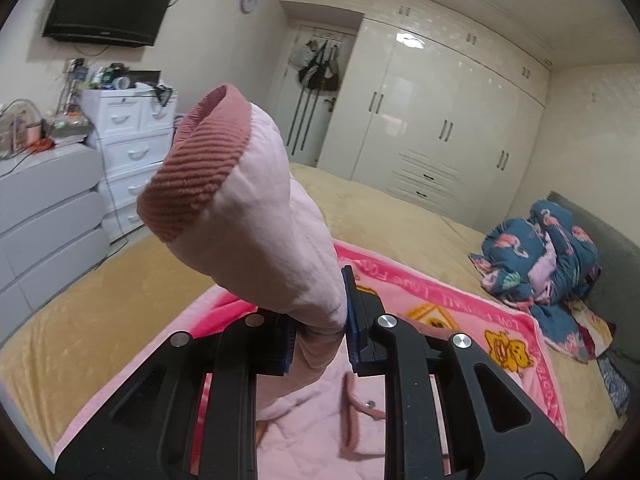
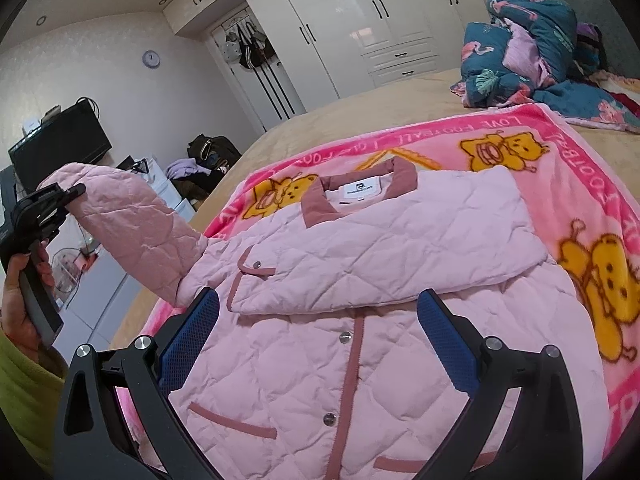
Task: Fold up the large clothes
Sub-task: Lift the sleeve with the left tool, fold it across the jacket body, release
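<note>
Sleeve (image 2: pixel 132 236) and cuff split between your two views. At the left of the right wrist view, your hand (image 2: pixel 20 304) grips the handle of the left gripper (image 2: pixel 76 192), which lifts the quilted sleeve clear of the bed (image 2: pixel 320 120); the jacket (image 2: pixel 360 264) lies buttoned across the centre on the pink cartoon blanket (image 2: pixel 560 184), its other sleeve folded over the chest. Only the left wrist view shows the dusty-rose ribbed cuff (image 1: pixel 192 160), rising at centre left above the jaws, and the white drawers (image 1: pixel 132 152) at the left edge. Your left gripper (image 1: pixel 320 336) is clamped narrow on the sleeve (image 1: pixel 280 248). Your right gripper (image 2: pixel 316 340) stands wide, holding nothing, its blue pads (image 2: pixel 444 344) above the jacket front. A crumpled teal quilt (image 2: pixel 532 48) sits at upper right.
</note>
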Demonstrator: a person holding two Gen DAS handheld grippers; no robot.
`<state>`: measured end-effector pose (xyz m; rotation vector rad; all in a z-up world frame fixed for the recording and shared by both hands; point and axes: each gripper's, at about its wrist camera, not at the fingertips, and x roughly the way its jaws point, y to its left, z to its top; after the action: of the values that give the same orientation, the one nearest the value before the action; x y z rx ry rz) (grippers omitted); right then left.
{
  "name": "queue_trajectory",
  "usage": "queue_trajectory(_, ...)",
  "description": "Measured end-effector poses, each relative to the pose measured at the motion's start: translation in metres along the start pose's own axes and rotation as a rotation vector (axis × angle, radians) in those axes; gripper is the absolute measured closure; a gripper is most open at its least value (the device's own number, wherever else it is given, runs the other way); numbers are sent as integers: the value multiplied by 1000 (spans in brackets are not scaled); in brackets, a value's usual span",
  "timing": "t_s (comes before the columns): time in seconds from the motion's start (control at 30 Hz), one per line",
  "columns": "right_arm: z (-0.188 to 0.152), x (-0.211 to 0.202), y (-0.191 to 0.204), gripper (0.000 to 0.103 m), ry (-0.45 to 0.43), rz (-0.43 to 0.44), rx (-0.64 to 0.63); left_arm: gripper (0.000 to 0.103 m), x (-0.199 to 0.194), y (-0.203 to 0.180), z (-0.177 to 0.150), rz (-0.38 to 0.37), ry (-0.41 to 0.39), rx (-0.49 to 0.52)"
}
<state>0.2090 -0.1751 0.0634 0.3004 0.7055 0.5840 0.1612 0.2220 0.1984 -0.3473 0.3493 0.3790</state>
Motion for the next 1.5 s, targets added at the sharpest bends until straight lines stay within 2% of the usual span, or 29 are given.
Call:
queue_trajectory(0.47, -4, -21, -45, 4, -39, -6, 98, 91, 4, -80, -17, -101, 35, 99)
queue_trajectory(0.67, -7, -27, -63, 4, -52, -17, 137, 91, 10, -115, -34, -144, 59, 163)
queue_trajectory(1.07, -10, -43, -95, 4, -89, -58, 209, 90, 30, -161, -84, -215, 156, 253)
queue_trajectory(1.5, -11, -55, -128, 4, -129, -113, 282, 88, 66, -212, -163, -277, 322, 390)
